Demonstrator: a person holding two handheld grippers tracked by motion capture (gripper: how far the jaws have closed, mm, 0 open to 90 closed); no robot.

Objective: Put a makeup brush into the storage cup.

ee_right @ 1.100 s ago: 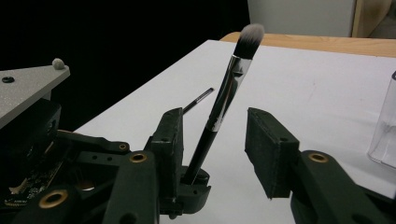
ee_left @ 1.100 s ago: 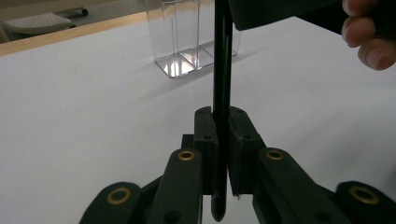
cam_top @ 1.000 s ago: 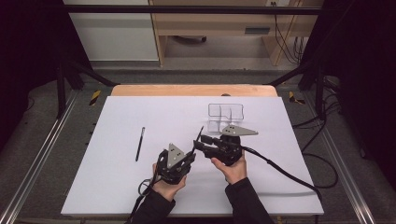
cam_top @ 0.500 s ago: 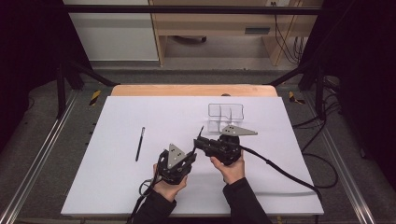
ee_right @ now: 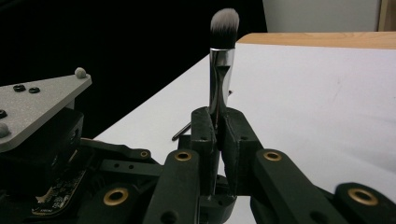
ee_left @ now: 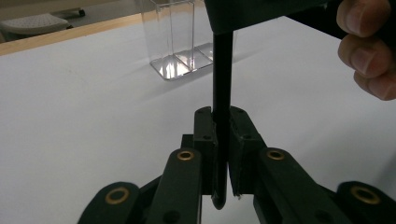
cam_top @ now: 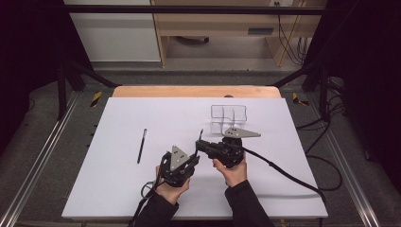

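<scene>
Makeup brush (ee_right: 221,70) sits just below the middle of the high view, pinched by both grippers at once: the left gripper (ee_left: 221,135) clamps its black handle, and the right gripper (ee_right: 218,123), whose jaws have just been closing, clamps its silver ferrule. They meet over a white table (cam_top: 118,189) with a wooden far edge. A clear divided box (cam_top: 229,113) stands upper right of them, a black pen (cam_top: 141,145) lies to the left. Dark frame rails and cables ring the table.
</scene>
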